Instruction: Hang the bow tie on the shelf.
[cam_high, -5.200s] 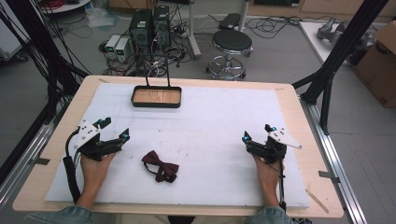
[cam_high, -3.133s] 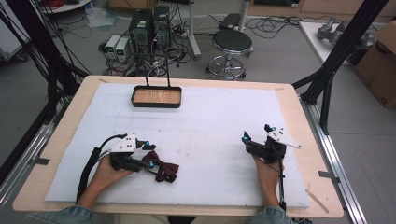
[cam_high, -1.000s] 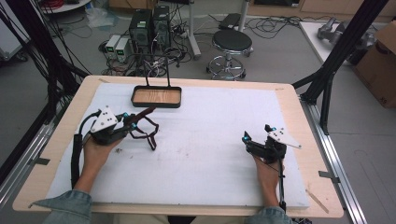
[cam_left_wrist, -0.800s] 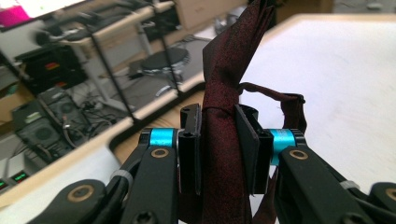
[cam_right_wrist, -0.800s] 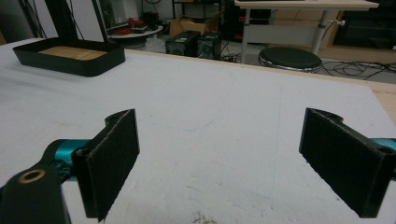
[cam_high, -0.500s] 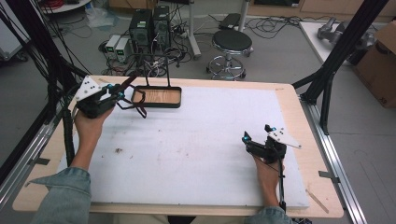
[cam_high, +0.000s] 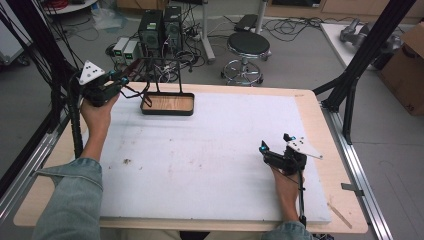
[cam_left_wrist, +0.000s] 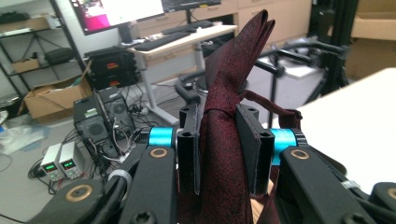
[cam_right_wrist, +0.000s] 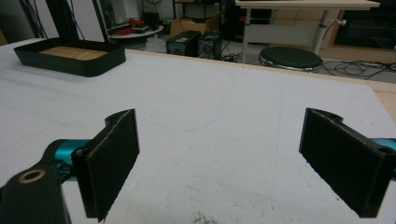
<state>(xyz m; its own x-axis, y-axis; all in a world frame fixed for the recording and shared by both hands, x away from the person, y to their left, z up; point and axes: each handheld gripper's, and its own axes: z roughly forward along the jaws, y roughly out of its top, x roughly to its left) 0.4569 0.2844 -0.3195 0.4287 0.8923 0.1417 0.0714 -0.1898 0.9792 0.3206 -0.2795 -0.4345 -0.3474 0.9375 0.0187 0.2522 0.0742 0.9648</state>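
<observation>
Maroon bow tie (cam_left_wrist: 229, 140) sits pinched between the closed jaws of the left gripper (cam_high: 122, 77), held up over the table's far-left corner, its strap dangling beside the tray (cam_high: 167, 104). That black tray, wood-bottomed, holds nothing. Right gripper (cam_high: 272, 150) rests near-right on the white mat (cam_high: 200, 160), jaws wide apart, gripping nothing.

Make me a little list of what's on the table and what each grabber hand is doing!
left gripper: shut on the bow tie, lifted at the table's far left corner
bow tie: dark red, pinched between the jaws
right gripper: open, low over the white mat
tray: black, wooden bottom, at the far edge
white mat: covers most of the table
</observation>
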